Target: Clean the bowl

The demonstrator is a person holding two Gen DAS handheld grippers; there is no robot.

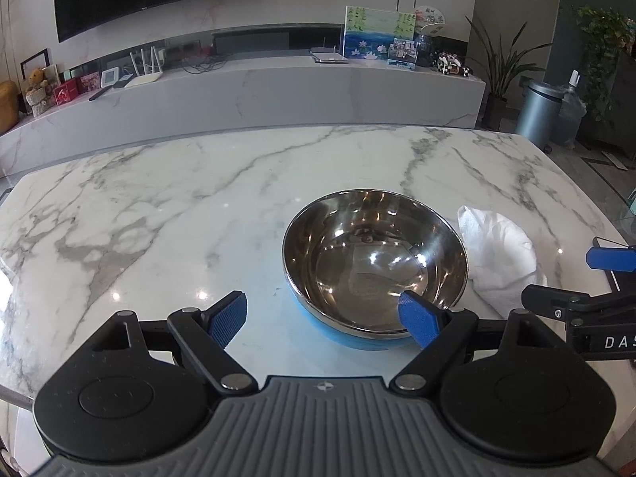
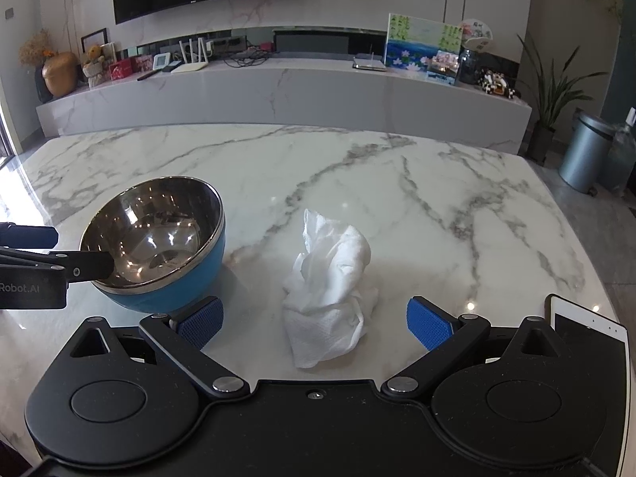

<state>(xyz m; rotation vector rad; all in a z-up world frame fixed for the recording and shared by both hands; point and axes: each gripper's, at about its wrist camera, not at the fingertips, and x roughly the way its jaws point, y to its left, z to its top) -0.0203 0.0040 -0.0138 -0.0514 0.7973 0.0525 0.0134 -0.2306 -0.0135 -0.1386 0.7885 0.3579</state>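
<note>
A bowl (image 1: 373, 262), steel inside and blue outside, stands upright on the marble table (image 1: 159, 206). My left gripper (image 1: 322, 318) is open and straddles its near rim: the right finger reaches inside, the left finger stays outside. The right wrist view shows the bowl (image 2: 159, 234) at the left, with a left-gripper finger (image 2: 91, 264) over its rim. A crumpled white paper towel (image 2: 334, 262) lies on the table right of the bowl. My right gripper (image 2: 314, 320) is open, with the towel's near end between its fingers. That towel (image 1: 497, 254) also shows in the left wrist view.
A white-framed phone (image 2: 588, 342) lies on the table by the right gripper's right finger. The table's curved far edge (image 2: 278, 127) faces a long marble cabinet (image 2: 278, 91) with clutter. A grey bin (image 2: 584, 151) stands on the floor at the right.
</note>
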